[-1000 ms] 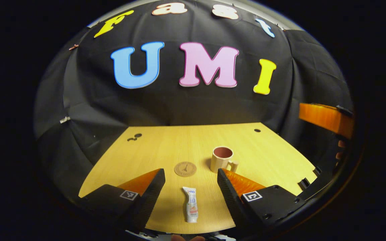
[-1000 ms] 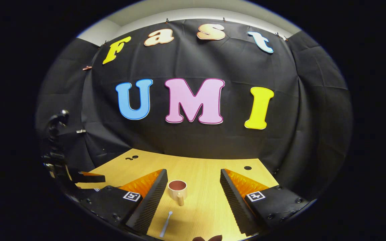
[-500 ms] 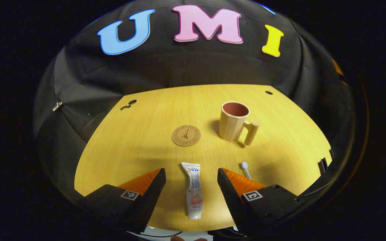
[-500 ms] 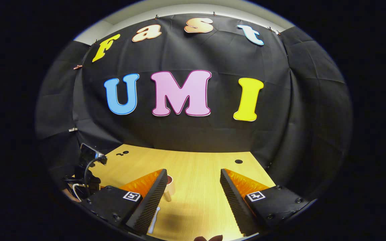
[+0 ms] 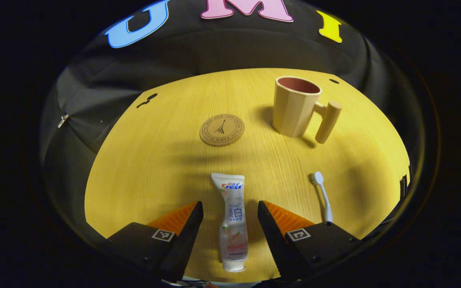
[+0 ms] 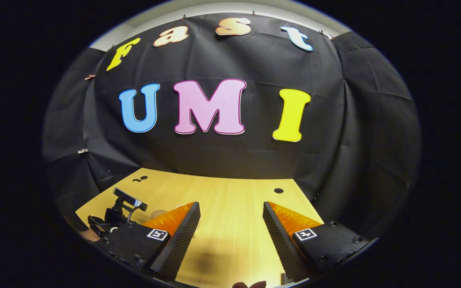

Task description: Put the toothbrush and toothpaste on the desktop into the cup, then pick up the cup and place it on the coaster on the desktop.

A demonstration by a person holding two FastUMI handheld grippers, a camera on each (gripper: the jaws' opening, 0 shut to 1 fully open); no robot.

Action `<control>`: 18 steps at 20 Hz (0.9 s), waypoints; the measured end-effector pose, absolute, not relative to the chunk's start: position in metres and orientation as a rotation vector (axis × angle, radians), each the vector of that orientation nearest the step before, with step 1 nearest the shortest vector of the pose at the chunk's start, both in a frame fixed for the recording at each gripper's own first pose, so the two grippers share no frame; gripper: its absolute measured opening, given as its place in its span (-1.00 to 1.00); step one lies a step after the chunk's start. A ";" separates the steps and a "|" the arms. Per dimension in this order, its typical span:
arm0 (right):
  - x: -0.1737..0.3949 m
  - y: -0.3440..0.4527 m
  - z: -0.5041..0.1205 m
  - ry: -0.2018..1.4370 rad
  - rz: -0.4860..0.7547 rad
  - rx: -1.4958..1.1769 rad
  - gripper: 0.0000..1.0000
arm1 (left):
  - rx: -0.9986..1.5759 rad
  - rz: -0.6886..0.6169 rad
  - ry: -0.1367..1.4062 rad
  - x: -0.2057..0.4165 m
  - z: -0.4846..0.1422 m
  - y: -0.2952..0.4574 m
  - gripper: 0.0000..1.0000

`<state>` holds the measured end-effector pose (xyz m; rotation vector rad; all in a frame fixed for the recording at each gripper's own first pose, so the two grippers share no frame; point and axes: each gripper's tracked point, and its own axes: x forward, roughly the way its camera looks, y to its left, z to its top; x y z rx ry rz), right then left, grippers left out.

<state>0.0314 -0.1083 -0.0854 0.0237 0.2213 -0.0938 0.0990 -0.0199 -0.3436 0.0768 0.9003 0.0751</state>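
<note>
In the left gripper view a white toothpaste tube [image 5: 232,218] lies lengthwise on the wooden desktop [image 5: 158,160], its lower half between the fingers of my open left gripper [image 5: 230,210], which do not touch it. A white toothbrush [image 5: 321,194] lies to the right of the tube, head pointing away. Farther off, a beige cup [image 5: 294,105] with a side handle stands upright, and a round cork coaster [image 5: 222,129] lies left of it. In the right gripper view my right gripper [image 6: 231,212] hangs open above the desktop [image 6: 234,200] with nothing between its fingers.
In the right gripper view the left gripper's body with its camera [image 6: 124,206] shows low at the left. Small dark holes [image 5: 147,99] mark the desktop's far left corner. Black cloth walls the booth behind and beside the desktop.
The left gripper has moved forward and down over the toothpaste, so the tube now lies between its fingers. The right gripper view has swung right; the cup and toothbrush have left it.
</note>
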 end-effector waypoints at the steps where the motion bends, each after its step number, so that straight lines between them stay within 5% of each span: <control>1: 0.031 -0.109 -0.087 0.225 -0.093 0.023 0.95 | 0.079 0.075 0.912 0.098 -0.347 -0.020 0.72; 10: 0.033 -0.094 -0.094 0.248 -0.065 0.034 0.94 | 0.037 0.032 0.928 0.102 -0.352 -0.025 0.63; 14: 0.033 -0.089 -0.093 0.241 -0.063 0.044 0.94 | -0.037 0.026 0.953 0.102 -0.355 -0.017 0.26; 15: 0.033 -0.087 -0.093 0.240 -0.064 0.047 0.94 | -0.036 0.023 0.958 0.104 -0.357 -0.016 -0.01; 18: 0.032 -0.086 -0.095 0.245 -0.069 0.055 0.95 | -0.009 -0.011 0.968 0.104 -0.355 -0.013 -0.22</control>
